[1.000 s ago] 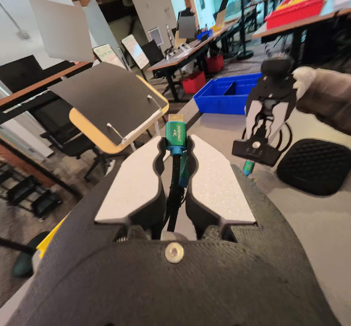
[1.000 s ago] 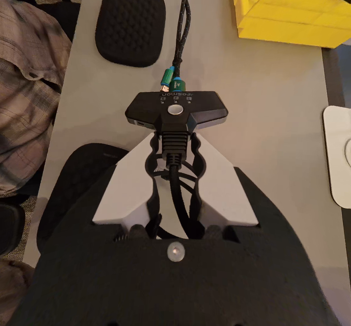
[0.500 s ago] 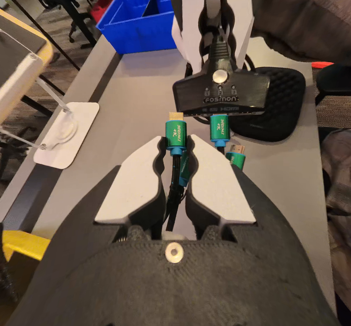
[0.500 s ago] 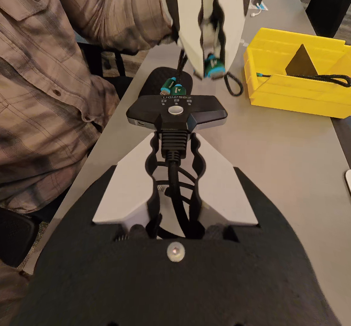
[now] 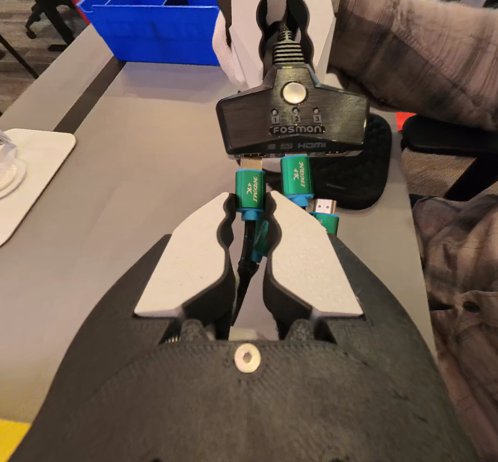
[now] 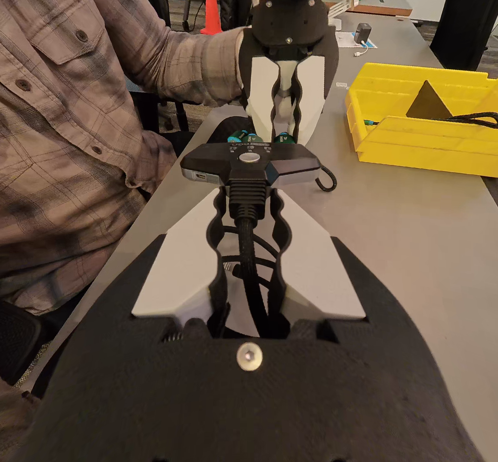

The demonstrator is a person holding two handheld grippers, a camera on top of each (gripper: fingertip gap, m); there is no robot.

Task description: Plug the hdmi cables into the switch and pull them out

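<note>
Even, fairly dim indoor light falls from overhead, leaving only soft shadows on the grey surface (image 5: 140,131) and a small bright glint on the round button of the switch (image 5: 294,115). Both wide-angle views bow strongly toward the edges. The near gripper bodies and the plaid sleeve (image 6: 80,98) are slightly soft, the far room blurred.

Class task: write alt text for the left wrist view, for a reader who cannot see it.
The left gripper, jaws shut on a green HDMI plug, holds the plug's metal tip at the leftmost port of a black switch. The right gripper holds that switch from the far side, above a grey table. A second green plug sits in the middle port; a third lies loose.
</note>
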